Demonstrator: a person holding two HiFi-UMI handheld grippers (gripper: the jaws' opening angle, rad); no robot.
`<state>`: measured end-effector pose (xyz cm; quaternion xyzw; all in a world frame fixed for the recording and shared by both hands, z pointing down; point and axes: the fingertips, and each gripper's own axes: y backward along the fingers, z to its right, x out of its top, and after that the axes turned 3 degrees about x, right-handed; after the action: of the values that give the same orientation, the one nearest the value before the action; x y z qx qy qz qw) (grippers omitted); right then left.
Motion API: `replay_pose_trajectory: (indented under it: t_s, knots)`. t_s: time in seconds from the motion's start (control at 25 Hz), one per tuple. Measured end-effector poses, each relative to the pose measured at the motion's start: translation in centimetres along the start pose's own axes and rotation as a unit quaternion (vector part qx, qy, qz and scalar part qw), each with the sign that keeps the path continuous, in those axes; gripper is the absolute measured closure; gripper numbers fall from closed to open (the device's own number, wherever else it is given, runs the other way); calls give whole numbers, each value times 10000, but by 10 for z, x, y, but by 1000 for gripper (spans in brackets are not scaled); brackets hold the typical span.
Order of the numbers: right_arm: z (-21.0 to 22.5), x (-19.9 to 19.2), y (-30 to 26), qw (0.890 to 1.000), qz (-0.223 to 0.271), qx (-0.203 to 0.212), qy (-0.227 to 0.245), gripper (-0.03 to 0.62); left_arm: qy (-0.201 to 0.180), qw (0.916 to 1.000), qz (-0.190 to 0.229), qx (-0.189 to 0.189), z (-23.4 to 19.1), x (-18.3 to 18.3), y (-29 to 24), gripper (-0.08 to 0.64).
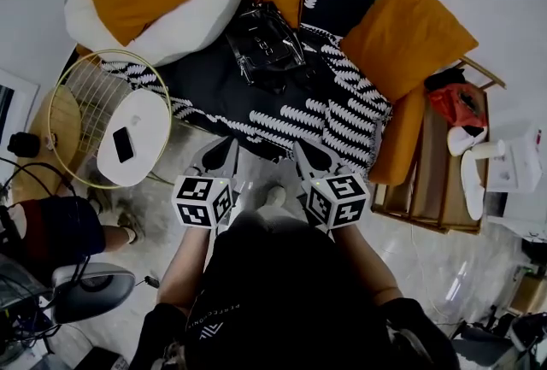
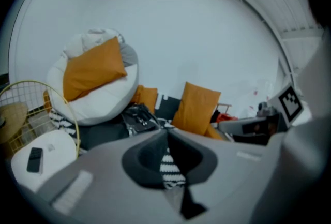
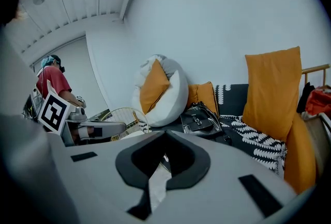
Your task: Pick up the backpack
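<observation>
Ahead, on the sofa (image 1: 349, 8), a loose patterned throw (image 1: 299, 122) lies under the black backpack (image 1: 267, 48), which rests between the white beanbag (image 1: 195, 14) and an orange cushion (image 1: 406, 31), well apart from your left gripper (image 1: 227, 144) and right gripper (image 1: 302, 146). Both pairs of jaws are pressed together and empty. If you arrive that way, you likely shove the bag or drag the throw along with it.
</observation>
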<state>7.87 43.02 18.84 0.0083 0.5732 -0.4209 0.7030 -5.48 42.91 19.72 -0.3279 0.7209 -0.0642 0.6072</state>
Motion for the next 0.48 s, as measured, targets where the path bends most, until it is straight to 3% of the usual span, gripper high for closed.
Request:
replay_pose_trajectory:
  t_s: [0.12, 0.48]
  knots:
    - [8, 7, -11, 9999, -40, 54, 87, 595, 0, 10000, -20, -37, -4, 6, -15, 483]
    - [36, 30, -43, 9996, -35, 12, 281, 595, 89, 9999, -57, 112, -24, 21, -56, 428]
